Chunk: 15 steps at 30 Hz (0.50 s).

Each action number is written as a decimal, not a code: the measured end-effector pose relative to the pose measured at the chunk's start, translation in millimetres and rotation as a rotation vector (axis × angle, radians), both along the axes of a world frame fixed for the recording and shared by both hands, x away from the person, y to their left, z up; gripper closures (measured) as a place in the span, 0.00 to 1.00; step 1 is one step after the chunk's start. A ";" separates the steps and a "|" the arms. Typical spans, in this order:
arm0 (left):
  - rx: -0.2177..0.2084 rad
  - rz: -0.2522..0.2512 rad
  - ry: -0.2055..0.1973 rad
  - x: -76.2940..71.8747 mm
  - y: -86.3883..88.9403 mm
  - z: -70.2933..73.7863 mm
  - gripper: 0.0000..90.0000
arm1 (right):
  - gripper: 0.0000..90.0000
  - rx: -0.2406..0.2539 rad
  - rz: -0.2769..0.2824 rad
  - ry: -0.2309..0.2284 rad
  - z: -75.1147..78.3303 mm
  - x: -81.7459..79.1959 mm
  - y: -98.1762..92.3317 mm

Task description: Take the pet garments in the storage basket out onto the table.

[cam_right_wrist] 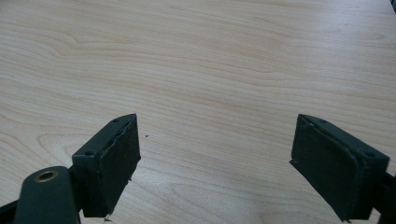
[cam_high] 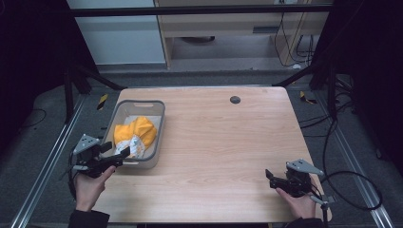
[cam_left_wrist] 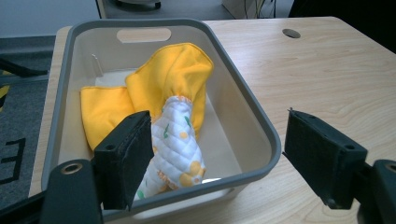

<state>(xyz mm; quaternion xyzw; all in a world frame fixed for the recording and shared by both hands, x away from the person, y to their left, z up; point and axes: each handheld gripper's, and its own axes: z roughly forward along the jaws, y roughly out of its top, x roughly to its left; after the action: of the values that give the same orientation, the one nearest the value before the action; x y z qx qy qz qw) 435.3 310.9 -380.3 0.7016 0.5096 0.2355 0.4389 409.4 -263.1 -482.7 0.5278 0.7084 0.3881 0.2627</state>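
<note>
A grey plastic bin [cam_high: 140,101] stands at the table's left side. In it lies a yellow cloth [cam_high: 141,129] whose white quilted lining with dots [cam_high: 134,145] points toward the near edge. My left gripper [cam_high: 116,151] hovers at the bin's near wall, open. In the left gripper view [cam_left_wrist: 217,140] one jaw hangs over the bin beside the quilted lining [cam_left_wrist: 176,142] of the yellow cloth [cam_left_wrist: 173,74], the other over the table outside the bin's rim [cam_left_wrist: 250,105]; nothing is pinched. My right gripper [cam_high: 270,179] rests open at the near right, with bare wood between its jaws [cam_right_wrist: 215,140].
The light wooden table [cam_high: 218,142] has a dark round cable hole [cam_high: 235,99] near its far edge. Black cables [cam_high: 351,190] loop on the floor to the right. Metal rails run along both sides of the table.
</note>
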 end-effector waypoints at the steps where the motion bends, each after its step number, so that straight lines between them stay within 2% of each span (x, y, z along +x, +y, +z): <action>1: 0.003 -0.003 0.006 2.0 -0.2 0.0 0.26 | 0.17 0.000 0.000 0.001 0.1 0.0 0.0; 10: 0.015 0.001 0.005 15.6 0.7 3.7 0.26 | 0.17 -0.002 -0.004 -0.002 0.3 0.2 -1.4; 15: 0.021 0.006 0.034 28.2 0.9 3.6 0.26 | 0.17 0.001 -0.007 -0.004 0.9 0.1 -3.3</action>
<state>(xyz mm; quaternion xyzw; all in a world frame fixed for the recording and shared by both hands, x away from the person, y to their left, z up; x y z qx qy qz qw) 463.5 311.7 -376.7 0.7084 0.5168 0.2301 0.4220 409.4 -266.4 -481.8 0.5297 0.7057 0.3887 0.2651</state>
